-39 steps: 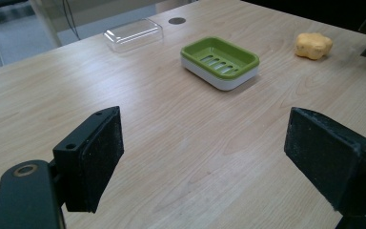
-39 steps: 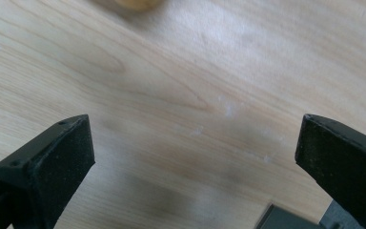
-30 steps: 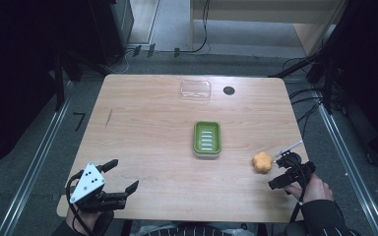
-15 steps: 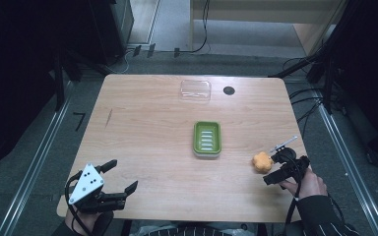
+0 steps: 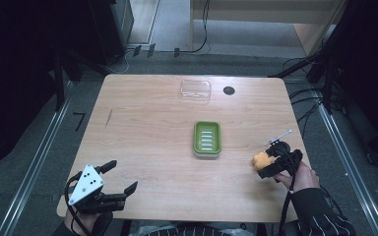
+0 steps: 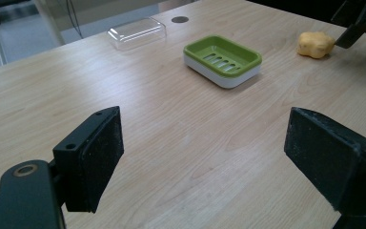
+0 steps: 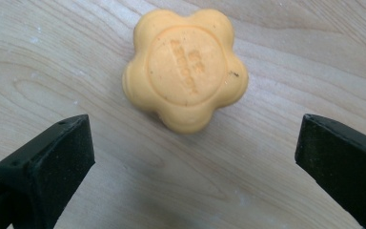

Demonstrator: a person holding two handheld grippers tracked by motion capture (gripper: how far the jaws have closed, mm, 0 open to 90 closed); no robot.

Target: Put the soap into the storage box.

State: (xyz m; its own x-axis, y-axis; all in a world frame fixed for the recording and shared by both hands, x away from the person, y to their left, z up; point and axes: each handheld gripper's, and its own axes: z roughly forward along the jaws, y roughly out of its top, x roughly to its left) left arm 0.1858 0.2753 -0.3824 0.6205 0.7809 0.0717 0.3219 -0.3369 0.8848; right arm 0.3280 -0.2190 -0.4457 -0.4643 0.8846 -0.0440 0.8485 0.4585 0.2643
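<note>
The orange flower-shaped soap (image 7: 185, 69) lies flat on the worktop (image 5: 152, 128), just ahead of the right hand-held gripper (image 7: 195, 157), whose jaws are spread wide and do not touch it. It is almost round, so no long axis matters. The left hand-held gripper (image 6: 219, 157), also spread, is far from it.

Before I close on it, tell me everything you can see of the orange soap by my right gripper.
The orange soap is a flower-shaped bar with five rounded lobes and a raised round centre stamped with lettering too faint to read. It looks waxy and matte, with a few dark specks. It lies flat on the bare wooden table, right of the green soap dish and apart from it. The right gripper is open just short of it, its fingers not touching.
</note>
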